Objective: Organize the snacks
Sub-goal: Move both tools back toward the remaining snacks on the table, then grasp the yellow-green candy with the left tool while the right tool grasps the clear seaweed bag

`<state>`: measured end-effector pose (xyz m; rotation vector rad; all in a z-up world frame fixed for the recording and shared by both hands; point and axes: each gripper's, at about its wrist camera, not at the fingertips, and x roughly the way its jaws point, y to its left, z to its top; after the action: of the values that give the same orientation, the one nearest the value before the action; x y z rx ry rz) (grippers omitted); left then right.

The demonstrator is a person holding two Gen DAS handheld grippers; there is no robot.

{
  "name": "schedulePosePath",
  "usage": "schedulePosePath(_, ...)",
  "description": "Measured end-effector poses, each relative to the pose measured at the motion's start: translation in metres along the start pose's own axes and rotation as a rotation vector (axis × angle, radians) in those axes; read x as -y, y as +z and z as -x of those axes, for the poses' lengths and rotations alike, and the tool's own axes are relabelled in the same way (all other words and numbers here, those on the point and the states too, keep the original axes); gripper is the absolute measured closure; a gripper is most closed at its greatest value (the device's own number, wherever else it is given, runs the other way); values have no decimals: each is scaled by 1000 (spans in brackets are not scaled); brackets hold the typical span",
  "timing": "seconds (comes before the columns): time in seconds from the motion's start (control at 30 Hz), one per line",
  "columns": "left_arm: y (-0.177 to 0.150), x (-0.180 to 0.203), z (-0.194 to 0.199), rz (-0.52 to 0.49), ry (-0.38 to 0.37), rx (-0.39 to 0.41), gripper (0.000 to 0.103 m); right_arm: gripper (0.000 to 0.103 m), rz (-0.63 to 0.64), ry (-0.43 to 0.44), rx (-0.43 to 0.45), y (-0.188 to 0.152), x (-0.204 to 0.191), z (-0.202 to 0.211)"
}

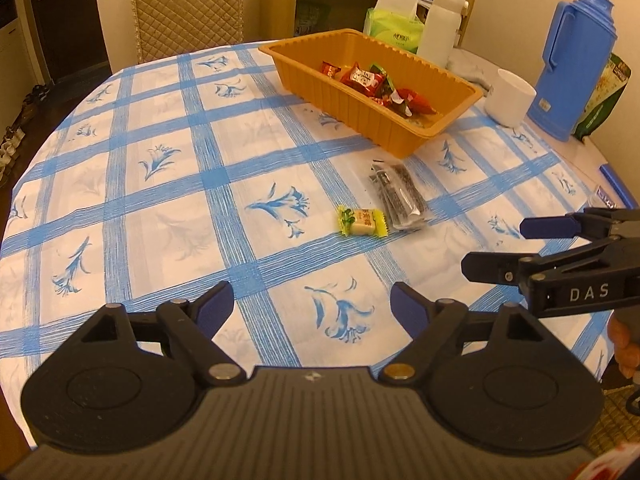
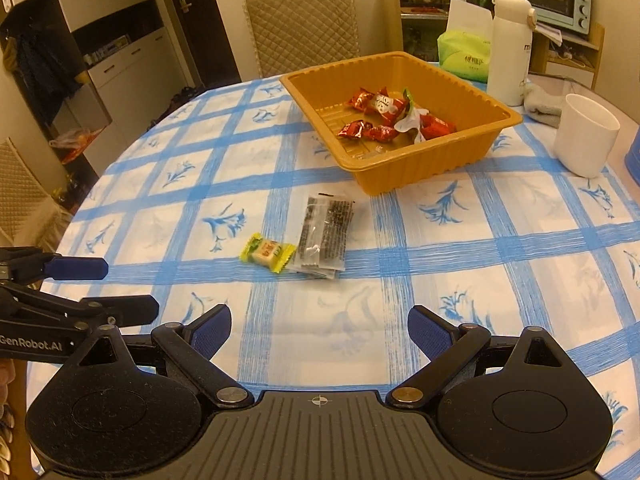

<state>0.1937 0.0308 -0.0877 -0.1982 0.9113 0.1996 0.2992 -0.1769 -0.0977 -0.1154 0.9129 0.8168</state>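
An orange plastic tray (image 1: 360,114) (image 2: 420,168) stands at the far side of the blue-checked tablecloth and holds several red-wrapped snacks (image 1: 364,78) (image 2: 384,108). In front of it on the cloth lie a clear packet of dark snack bars (image 1: 398,196) (image 2: 326,236) and, touching its near left corner, a small yellow-wrapped candy (image 1: 362,222) (image 2: 267,257). My left gripper (image 1: 312,300) (image 2: 130,286) is open and empty, short of the candy. My right gripper (image 2: 320,320) (image 1: 496,246) is open and empty too, to the right of the left one and short of the packet.
A white cup (image 1: 509,98) (image 2: 586,136), a blue jug (image 1: 572,64), a green bag (image 1: 604,96), a white bottle (image 1: 442,26) (image 2: 510,52) and a tissue pack (image 1: 394,28) (image 2: 464,54) crowd the far right. A quilted chair (image 1: 188,4) (image 2: 302,20) stands behind the table.
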Motion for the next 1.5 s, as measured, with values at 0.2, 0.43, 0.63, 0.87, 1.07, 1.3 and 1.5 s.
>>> schedulePosePath(0.2, 5, -1, -14, -28, -4, -11, 19, 8, 0, -12, -7, 4, 0, -10)
schedulePosePath(0.43, 14, 5, -34, -108, -7, -12, 23, 8, -20, -40, -12, 8, 7, -22)
schedulePosePath(0.63, 22, 10, -54, -164, -9, -18, 23, 8, -49, -66, -12, 12, 17, -29)
schedulePosePath(0.87, 33, 15, -80, -230, -13, -32, 23, 9, -87, -90, -16, 17, 28, -35)
schedulePosePath(1.07, 41, 21, -97, -289, -5, -32, 23, 9, -107, -105, -18, 21, 34, -39)
schedulePosePath(1.3, 49, 23, -109, -321, -4, -29, 24, 9, -124, -119, -20, 25, 41, -44)
schedulePosePath(1.5, 57, 23, -115, -329, -26, -15, 35, 9, -128, -127, -21, 29, 43, -48)
